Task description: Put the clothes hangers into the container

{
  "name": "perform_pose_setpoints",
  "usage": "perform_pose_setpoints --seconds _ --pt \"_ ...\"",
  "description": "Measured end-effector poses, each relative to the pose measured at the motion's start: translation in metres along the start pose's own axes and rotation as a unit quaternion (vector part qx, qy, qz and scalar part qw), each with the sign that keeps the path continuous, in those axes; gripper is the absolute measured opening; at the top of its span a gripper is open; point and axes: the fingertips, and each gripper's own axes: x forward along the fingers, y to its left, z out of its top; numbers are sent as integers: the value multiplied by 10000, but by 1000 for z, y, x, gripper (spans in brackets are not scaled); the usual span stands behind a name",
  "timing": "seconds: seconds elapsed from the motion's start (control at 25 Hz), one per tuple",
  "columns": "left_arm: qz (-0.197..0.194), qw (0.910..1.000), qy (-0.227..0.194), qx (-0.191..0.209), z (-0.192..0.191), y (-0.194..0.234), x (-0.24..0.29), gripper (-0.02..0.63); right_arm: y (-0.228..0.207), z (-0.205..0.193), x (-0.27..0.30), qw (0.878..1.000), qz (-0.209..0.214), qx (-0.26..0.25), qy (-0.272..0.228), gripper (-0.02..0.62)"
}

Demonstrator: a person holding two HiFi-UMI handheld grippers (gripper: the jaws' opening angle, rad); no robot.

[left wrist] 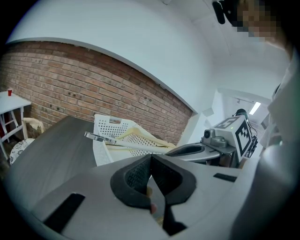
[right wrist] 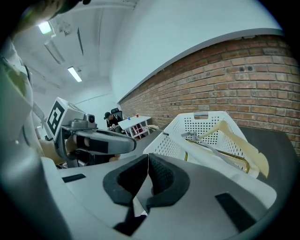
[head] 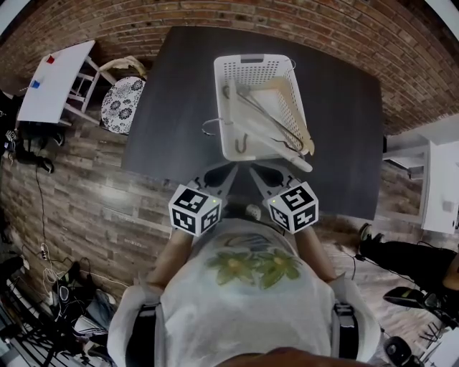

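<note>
The hangers [head: 295,107] lie in the white container [head: 252,60] on the surface [head: 168,107], ends poking over its near rim. The left tongs [left wrist: 151,161] and right tongs [right wrist: 148,161] are pinched shut on nothing. Hangers look light and stiff; hooks may snag, so grab a straight bar.

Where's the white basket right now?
Head view: the white basket stands centred on the dark table, toward the brick wall, hangers inside it; the left gripper and right gripper are just short of its near rim.
</note>
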Motion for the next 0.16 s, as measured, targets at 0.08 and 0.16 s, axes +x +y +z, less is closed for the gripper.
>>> perform_pose_setpoints --seconds 0.08,0.16 --pt "-35 10000 51 -3 -3 -1 0 29 2 -2 2 10000 10 -4 17 32" --pt "-77 9999 112 -4 -7 -2 0 29 5 -3 4 10000 21 -11 30 32"
